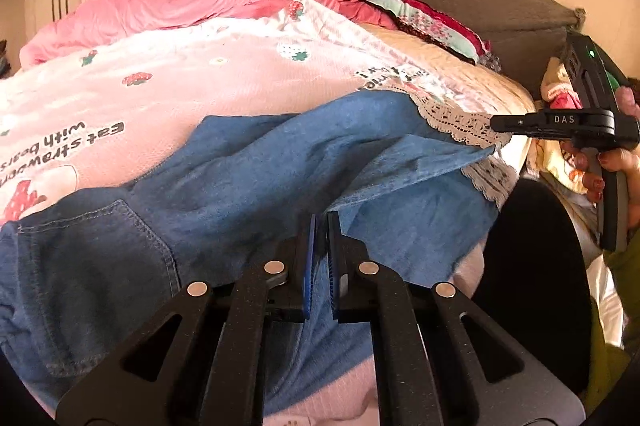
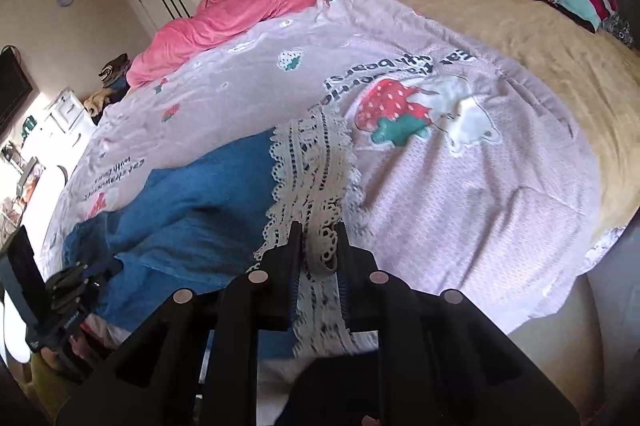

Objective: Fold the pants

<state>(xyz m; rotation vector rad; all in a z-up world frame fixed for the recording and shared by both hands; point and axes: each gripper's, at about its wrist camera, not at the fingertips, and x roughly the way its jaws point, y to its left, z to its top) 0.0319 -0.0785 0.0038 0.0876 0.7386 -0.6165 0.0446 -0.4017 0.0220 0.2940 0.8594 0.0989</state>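
Pants (image 1: 248, 162) of blue denim lie lengthwise across the bed (image 2: 540, 38), waist toward the left tool (image 1: 321, 222), which pinches mid-leg fabric, lace hem (image 2: 316, 162) toward the right tool (image 2: 318, 230), narrowly clamped on that trim, so each end sits nearest its own hand.

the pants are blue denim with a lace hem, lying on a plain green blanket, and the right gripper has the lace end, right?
Not quite. The blanket is not plain green: it is pale pink with strawberry prints and lettering, as the right wrist view shows. The rest holds: the pants are blue denim with a lace hem, and the right gripper is closed on that lace end.
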